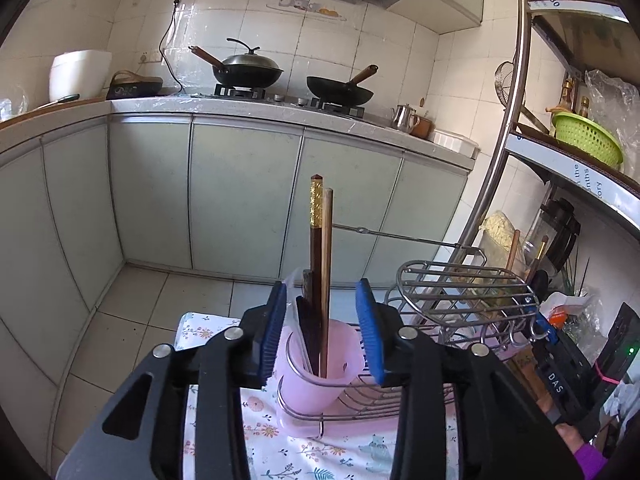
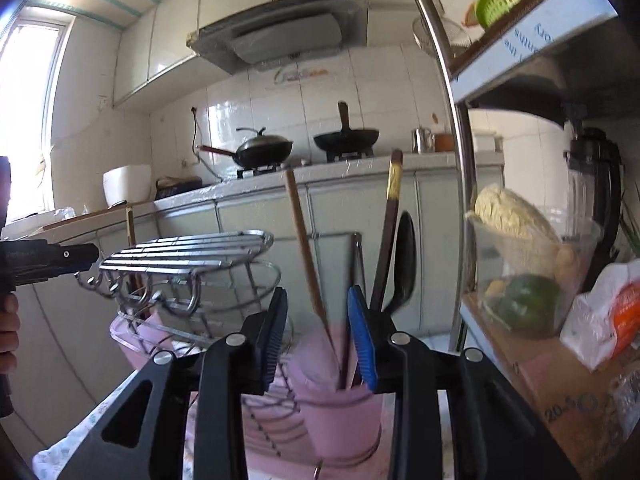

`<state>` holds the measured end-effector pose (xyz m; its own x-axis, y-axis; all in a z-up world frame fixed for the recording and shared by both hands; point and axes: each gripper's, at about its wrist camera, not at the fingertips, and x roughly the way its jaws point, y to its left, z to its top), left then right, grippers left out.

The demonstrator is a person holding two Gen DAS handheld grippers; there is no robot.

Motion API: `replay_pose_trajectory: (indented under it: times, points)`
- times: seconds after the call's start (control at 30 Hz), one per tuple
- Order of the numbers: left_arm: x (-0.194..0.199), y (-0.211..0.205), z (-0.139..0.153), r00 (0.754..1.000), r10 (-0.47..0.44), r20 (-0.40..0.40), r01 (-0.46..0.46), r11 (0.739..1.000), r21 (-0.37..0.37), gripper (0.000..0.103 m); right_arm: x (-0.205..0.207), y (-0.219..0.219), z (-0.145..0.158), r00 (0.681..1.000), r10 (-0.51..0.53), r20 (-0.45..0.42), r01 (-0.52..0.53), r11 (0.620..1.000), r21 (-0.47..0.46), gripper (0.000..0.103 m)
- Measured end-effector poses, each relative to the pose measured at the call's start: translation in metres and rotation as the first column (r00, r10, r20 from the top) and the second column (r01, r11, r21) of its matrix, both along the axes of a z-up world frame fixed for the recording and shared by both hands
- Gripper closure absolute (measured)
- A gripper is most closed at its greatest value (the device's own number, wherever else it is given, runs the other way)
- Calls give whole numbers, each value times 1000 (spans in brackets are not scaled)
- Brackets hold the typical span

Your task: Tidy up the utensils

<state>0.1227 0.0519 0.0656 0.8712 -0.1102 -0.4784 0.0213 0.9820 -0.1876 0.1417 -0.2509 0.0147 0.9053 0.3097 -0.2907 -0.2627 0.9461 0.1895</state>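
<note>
While both my grippers sit parted with nothing pinched, left gripper [image 1: 322, 330] and right gripper [image 2: 318, 334], the chopsticks [image 1: 320, 264] stand upright in the pink cup [image 1: 316, 380] between the left pads, wire rack [image 1: 460, 292] off at 3 o'clock.

Home kitchen: woks [image 1: 248, 70] on stove [image 1: 280, 98]

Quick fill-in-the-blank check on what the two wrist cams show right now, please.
1. The chopsticks stand in a ____ cup.
2. The jaws of the left gripper stand ____.
3. The cup sits in a metal wire ____.
4. On the stove, the lidded wok stands ____ of the open wok.

Missing: pink; open; rack; left
</note>
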Motion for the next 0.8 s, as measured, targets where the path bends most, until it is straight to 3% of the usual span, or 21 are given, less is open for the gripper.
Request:
replay_pose_trajectory:
  times: [0.13, 0.33, 0.4, 0.67, 0.8]
  points:
    - [-11, 0, 2, 1000, 13, 5, -13, 1000, -1, 64, -14, -3, 3, 1000, 4, -15, -4, 1000, -7, 59]
    - [-28, -4, 3, 1000, 15, 9, -14, 1000, -17, 61, -36, -12, 10, 998, 5, -55, -4, 1000, 24, 58]
    - [-34, -9, 2, 1000, 7, 4, -7, 1000, -17, 54, -42, -14, 11, 997, 13, -75, -10, 999, 42, 58]
    - [-65, -31, -7, 999, -35, -11, 35, 999, -33, 53, -70, -4, 13, 983, 81, -164, -65, 992, 104, 57]
    - [-77, -39, -14, 999, -43, -23, 42, 999, -26, 53, -81, 8, 10, 975, 88, -204, -72, 994, 85, 56]
